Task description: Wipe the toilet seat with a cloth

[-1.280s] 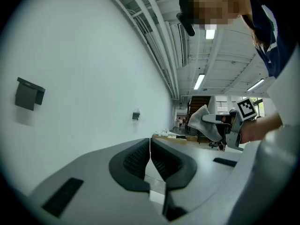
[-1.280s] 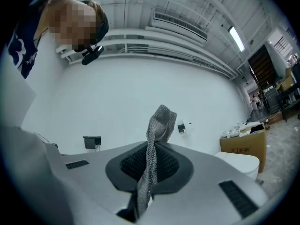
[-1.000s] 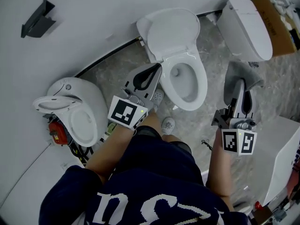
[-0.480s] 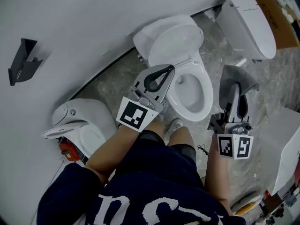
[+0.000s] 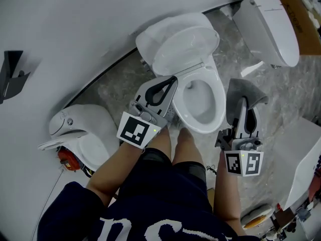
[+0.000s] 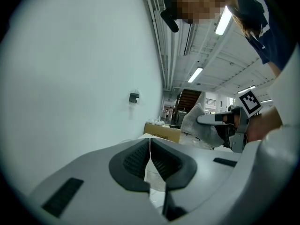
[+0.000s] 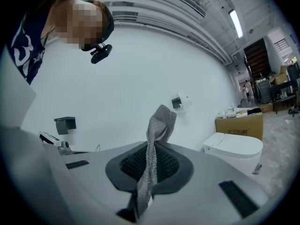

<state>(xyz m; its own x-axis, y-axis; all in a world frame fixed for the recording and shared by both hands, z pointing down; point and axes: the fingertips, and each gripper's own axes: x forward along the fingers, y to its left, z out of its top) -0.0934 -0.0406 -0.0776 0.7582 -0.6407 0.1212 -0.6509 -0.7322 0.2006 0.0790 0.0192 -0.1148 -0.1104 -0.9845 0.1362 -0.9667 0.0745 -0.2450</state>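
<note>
A white toilet with its lid [image 5: 185, 41] raised stands in the middle of the head view; its seat [image 5: 219, 104] lies down on the bowl. My left gripper [image 5: 172, 80] hovers at the bowl's left rim, jaws shut with nothing between them [image 6: 150, 143]. To the right of the bowl my right gripper [image 5: 244, 104] is held off the seat, shut on a grey cloth [image 5: 242, 90]. In the right gripper view the cloth [image 7: 157, 135] rises in a fold out of the gripper [image 7: 151, 156]. The left gripper view also shows the cloth [image 6: 202, 125] off to the right.
A second toilet [image 5: 75, 127] stands at the left with a red item [image 5: 64, 157] beside it, and a third toilet [image 5: 268, 24] at the upper right by a cardboard box [image 5: 301, 9]. A black bracket [image 5: 11, 79] hangs on the wall. A white fixture [image 5: 306, 149] stands at the right.
The person has stepped up to the middle toilet, feet now against the bowl. Both grippers have come closer to the bowl's sides. Both are still shut, the right one on the cloth.
</note>
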